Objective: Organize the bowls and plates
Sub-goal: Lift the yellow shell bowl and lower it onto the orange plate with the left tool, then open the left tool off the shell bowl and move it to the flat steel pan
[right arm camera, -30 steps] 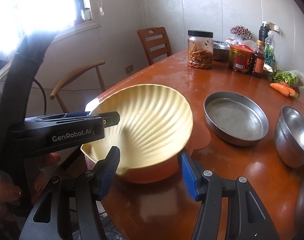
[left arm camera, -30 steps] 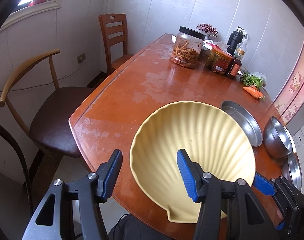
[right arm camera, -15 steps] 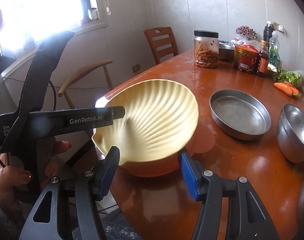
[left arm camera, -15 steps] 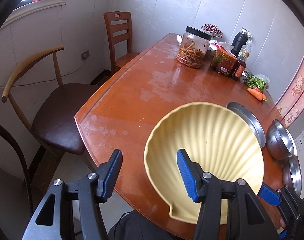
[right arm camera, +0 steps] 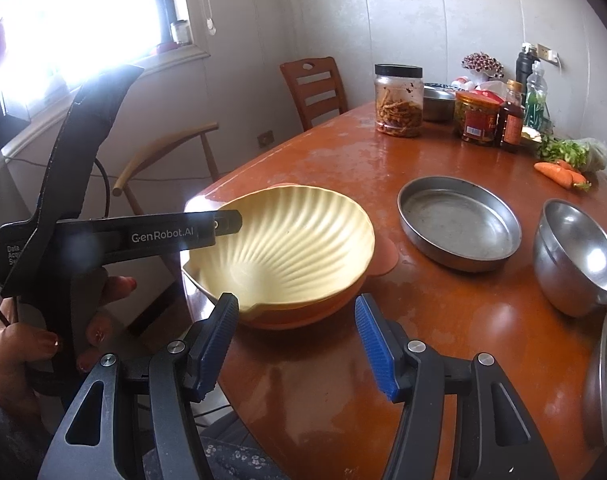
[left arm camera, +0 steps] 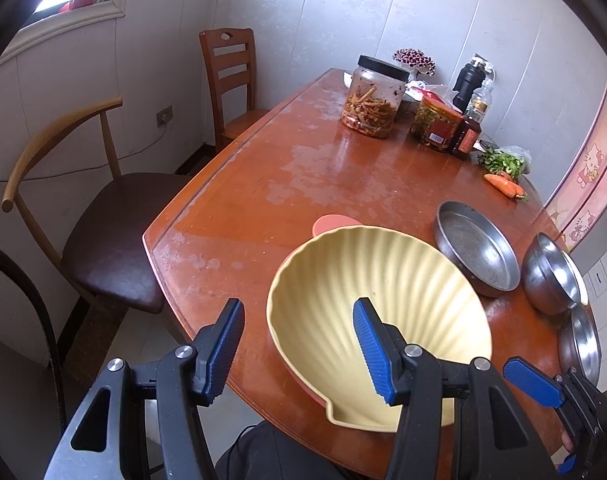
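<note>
Looking along the left gripper (left arm camera: 297, 350), its ribbed blue pads stand wide apart, the right pad over the hollow of the yellow shell bowl (left arm camera: 377, 304) and the left pad outside its rim, gripping nothing; the bowl is matte, fluted like a scallop, and sits near the front edge of the glossy reddish wooden table (left arm camera: 303, 168), with a pink-orange rim of a second dish (left arm camera: 333, 224) showing behind and under it. To the right lie a shallow round steel pan (left arm camera: 477, 254), dull and scuffed, a polished steel bowl (left arm camera: 553, 276) beside it, and another steel dish (left arm camera: 579, 344) at the edge. At the far end stand a clear plastic jar (left arm camera: 373, 102) with a black lid, bottles and a carrot (left arm camera: 503, 185). This view alone shows the right gripper's blue fingertip entering at lower right. From the right gripper (right arm camera: 295, 346), equally wide and empty, the shell bowl (right arm camera: 287, 248) appears just beyond its pads, nested in an orange bowl (right arm camera: 315, 312) of the same shape, something the other view barely reveals. Here the left gripper (right arm camera: 223, 226) is seen side-on, a flat black finger reaching over the bowl's left rim, with the person's left hand (right arm camera: 31, 332) on its handle. The steel pan (right arm camera: 459, 222) and steel bowl (right arm camera: 579, 260) sit to the right, apart from the yellow one
</note>
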